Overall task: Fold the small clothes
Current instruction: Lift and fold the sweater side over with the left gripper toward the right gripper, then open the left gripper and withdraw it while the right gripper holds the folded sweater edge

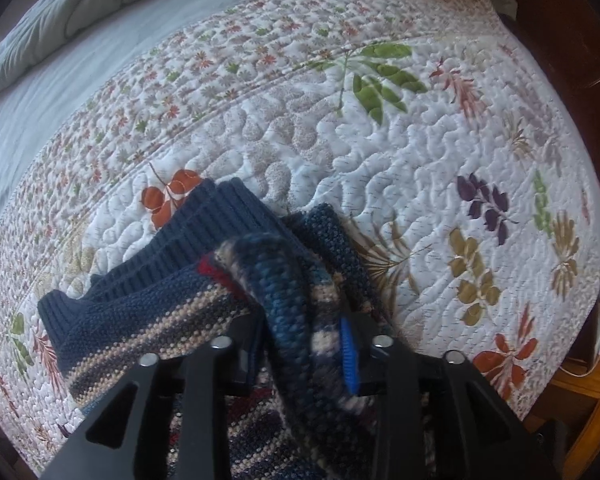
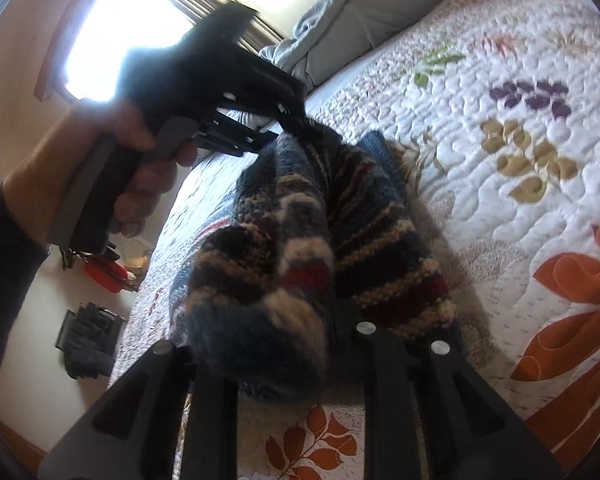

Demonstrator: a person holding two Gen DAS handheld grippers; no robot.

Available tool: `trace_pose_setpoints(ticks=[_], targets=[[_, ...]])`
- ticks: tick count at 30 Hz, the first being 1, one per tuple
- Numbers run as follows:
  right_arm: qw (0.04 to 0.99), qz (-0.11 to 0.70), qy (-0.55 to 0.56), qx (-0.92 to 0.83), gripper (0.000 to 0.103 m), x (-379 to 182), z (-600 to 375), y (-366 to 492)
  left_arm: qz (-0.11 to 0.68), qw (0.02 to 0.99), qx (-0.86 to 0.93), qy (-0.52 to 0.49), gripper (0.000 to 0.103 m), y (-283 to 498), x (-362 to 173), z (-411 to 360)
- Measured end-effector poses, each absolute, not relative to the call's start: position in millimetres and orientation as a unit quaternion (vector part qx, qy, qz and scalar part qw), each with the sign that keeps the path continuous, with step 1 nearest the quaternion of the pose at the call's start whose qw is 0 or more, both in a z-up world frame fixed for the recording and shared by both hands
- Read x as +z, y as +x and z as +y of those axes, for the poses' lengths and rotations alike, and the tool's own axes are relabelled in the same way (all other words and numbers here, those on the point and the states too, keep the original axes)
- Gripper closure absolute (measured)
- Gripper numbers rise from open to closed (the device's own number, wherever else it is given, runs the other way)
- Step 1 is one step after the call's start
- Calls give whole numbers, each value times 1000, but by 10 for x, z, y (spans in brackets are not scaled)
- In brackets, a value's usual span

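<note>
Left wrist view: the left gripper (image 1: 300, 344) points down at the quilt (image 1: 380, 152), its black fingers (image 1: 220, 360) partly parted with a thick fold of the striped knit sweater (image 1: 284, 280) between them; whether the pads press on it cannot be told.
Sweater: bunched on the floral quilt toward its near edge, navy ribbed hem (image 1: 148, 256) spread to the left.
Right wrist view: the right gripper (image 2: 284, 344) has its jaws drawn close on a blurred bunch of the sweater (image 2: 268, 264).
Left hand (image 2: 140, 168): grasps the handle of the left gripper (image 2: 308, 132), which meets the far end of the sweater.
Quilt edge: grey bedding (image 1: 80, 8) lies beyond the far edge.
</note>
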State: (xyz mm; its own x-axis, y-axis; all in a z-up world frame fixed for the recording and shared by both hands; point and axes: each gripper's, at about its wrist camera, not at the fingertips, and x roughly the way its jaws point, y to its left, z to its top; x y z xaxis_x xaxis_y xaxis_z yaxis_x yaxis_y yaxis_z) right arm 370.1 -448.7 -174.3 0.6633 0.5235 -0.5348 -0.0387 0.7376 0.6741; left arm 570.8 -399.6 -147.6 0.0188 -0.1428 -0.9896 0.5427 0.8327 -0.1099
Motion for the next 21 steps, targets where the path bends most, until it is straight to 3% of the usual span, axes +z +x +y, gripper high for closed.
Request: trace_pose_setpoints(ticks=[1,2,3,5,8,10,14,18,21], targets=[[849,378,329,168,81,-1763,-4502,3702,647,704,-250,152,45,5699,-1395,-3977],[845,380,335,169,76,-1779,-4522,3700,634,715,-252,152,38,5698,-1283,-3939],[842,381,343,168,74,-1791,-4547,3689,624,724,-254,147,36,5715,-1171,-3888],[837,384,352,166,57,-1802,-4590,3655,604,745,-260,116,25,5735,-888,-3685],[828,378,376,173,37,-1738,-4709,3578,555,786,-257,92,22,5615,-504,-3276],[824,371,393,170,28,-1652,-4889,3497,534,794,-280,74,21,5367,-384,-3004],[849,347,369,152,28,-1349,-5224,3306,483,805,-338,62,15,4563,-416,-2370],[824,412,324,217,32,-1229,-5056,3591,472,794,-381,33,15,4117,-715,-2114],[820,457,256,231,51,-1251,-4762,3735,475,786,-395,-15,15,3969,-948,-2046]])
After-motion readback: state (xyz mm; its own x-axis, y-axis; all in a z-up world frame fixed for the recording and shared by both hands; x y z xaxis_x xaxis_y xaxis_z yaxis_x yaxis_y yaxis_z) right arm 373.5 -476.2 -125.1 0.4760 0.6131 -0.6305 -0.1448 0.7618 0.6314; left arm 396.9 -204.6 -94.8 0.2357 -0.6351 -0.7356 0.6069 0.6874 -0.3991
